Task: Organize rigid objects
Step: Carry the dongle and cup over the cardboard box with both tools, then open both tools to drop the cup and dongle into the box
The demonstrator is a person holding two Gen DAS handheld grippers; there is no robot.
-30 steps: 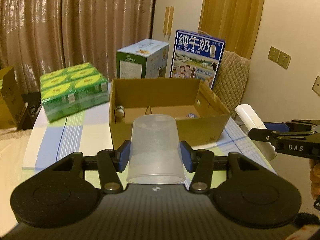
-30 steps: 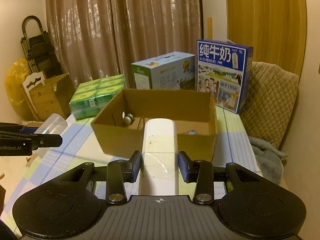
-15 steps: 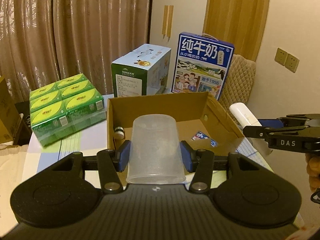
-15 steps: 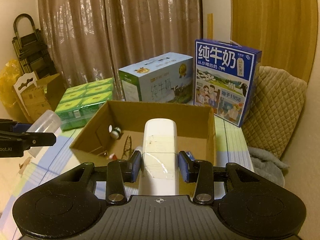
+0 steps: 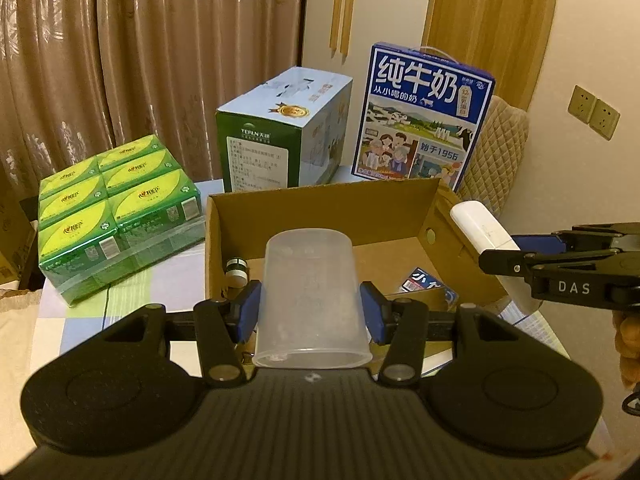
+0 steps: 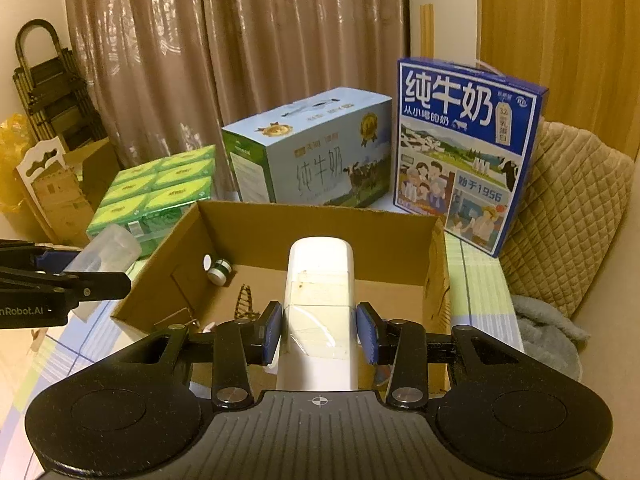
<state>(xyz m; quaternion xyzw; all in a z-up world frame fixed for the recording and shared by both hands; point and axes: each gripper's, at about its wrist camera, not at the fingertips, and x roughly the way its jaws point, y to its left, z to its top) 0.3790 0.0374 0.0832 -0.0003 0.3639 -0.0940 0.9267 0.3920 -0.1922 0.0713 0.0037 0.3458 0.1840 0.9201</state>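
Left claw [image 5: 310,312] clamped on a translucent plastic cup [image 5: 310,296], held inverted above the near wall of an open cardboard box [image 5: 320,204]. Right claw [image 6: 320,330] clamped on a smooth white oblong case [image 6: 320,280] over the same box. Behind: green shrink-wrapped packs [image 5: 116,216], two printed milk cartons [image 5: 420,120]. The cup hides part of the box floor; small items there are indistinct.

The cardboard box [image 5: 320,216] is seen closer and from higher than a second ago, so more of its floor is shown. The plastic cup [image 5: 310,300], formerly in front of the box's near wall, is now held over its open inside by the left gripper [image 5: 310,312]. The white remote [image 6: 320,304] is likewise carried forward over the box by the right gripper [image 6: 320,332].
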